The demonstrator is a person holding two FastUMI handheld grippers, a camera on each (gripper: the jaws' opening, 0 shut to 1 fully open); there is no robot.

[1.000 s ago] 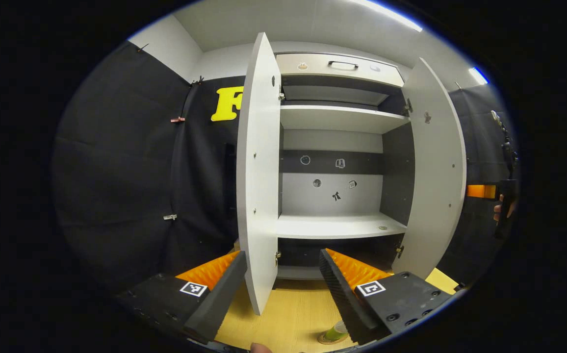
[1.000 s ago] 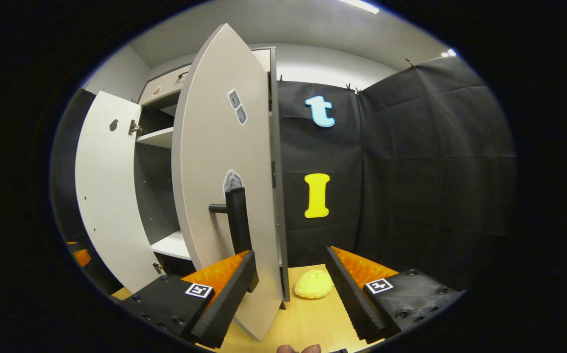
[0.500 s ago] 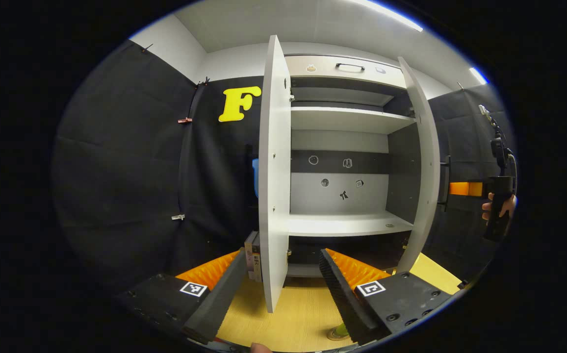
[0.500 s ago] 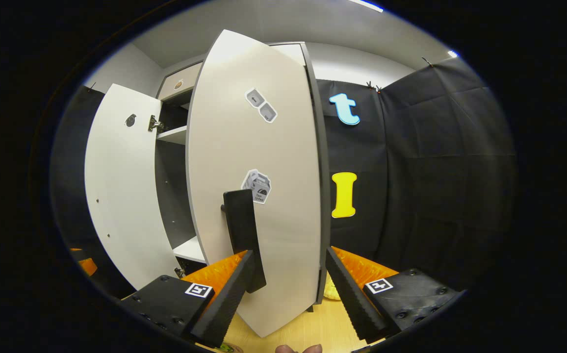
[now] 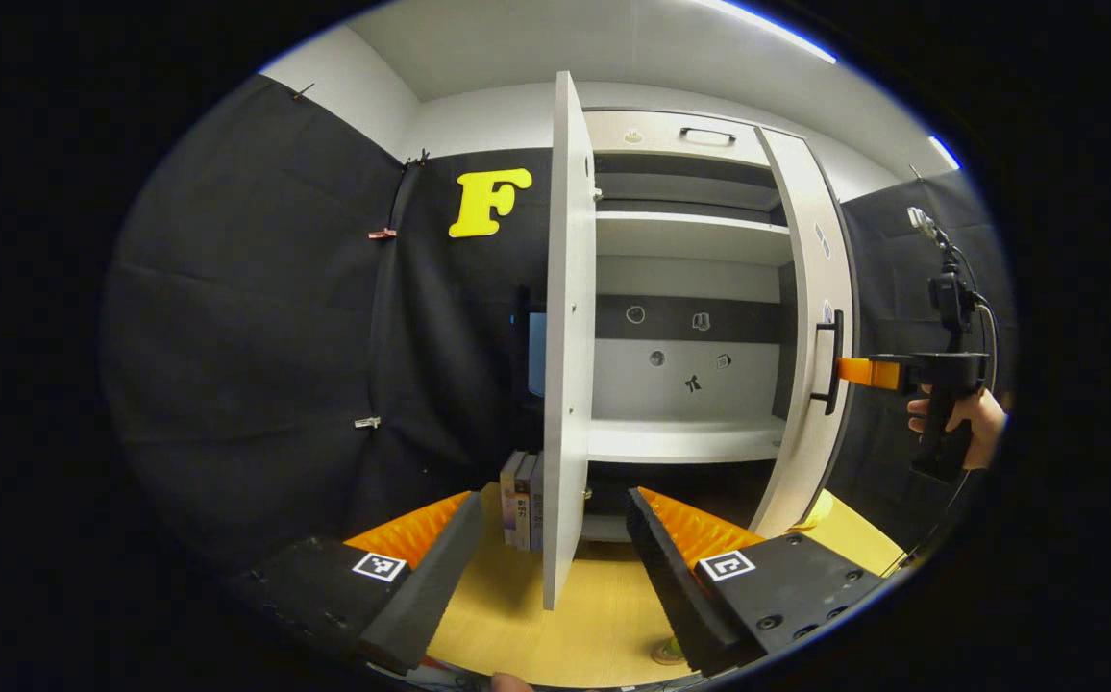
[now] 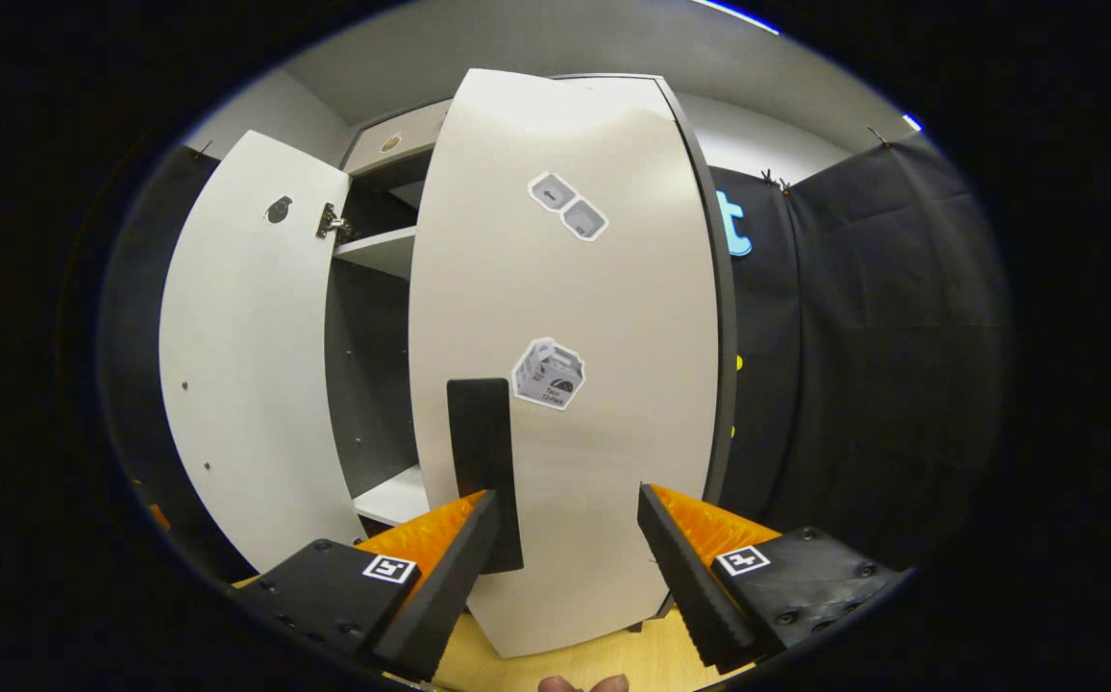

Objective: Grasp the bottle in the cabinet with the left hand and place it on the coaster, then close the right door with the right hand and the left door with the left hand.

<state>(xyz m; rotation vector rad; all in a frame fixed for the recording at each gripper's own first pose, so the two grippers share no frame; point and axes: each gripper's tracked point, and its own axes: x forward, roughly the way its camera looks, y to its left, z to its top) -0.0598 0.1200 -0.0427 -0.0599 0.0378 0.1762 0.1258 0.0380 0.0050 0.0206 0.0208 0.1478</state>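
In the left gripper view, the left hand-held gripper [image 5: 551,567] is held with its fingers spread wide and nothing between them, low over the wooden tabletop [image 5: 594,634] in front of the cabinet [image 5: 685,288]. The left door [image 5: 567,336] stands edge-on to this camera, swung fully out from the cabinet, its lower corner hanging between the two fingers without touching either. Just behind that door, near the back edge of the tabletop, a few books [image 5: 520,500] stand upright. Inside the cabinet the middle shelf [image 5: 680,440] and upper shelf [image 5: 690,235] are bare boards. At the front edge of the tabletop, just beside the right finger, a small piece of the bottle's base and the coaster [image 5: 666,654] peeks out; most of it is hidden by the finger.

The right door [image 5: 805,346] is partly swung in, still at an angle to the cabinet front. Farther off on that side a person's hand [image 5: 959,423] holds the right hand-held gripper [image 5: 853,370], whose tip reaches to the door's black handle [image 5: 829,360].

In the right gripper view, the right hand-held gripper [image 6: 565,557] is also wide open, grasping nothing. Its left finger [image 6: 440,577] lies right against the handle [image 6: 483,461]; whether they touch is hard to tell. The right door [image 6: 575,365] carries stickers [image 6: 548,373] and faces the camera, with the left door [image 6: 243,356] open beyond it.
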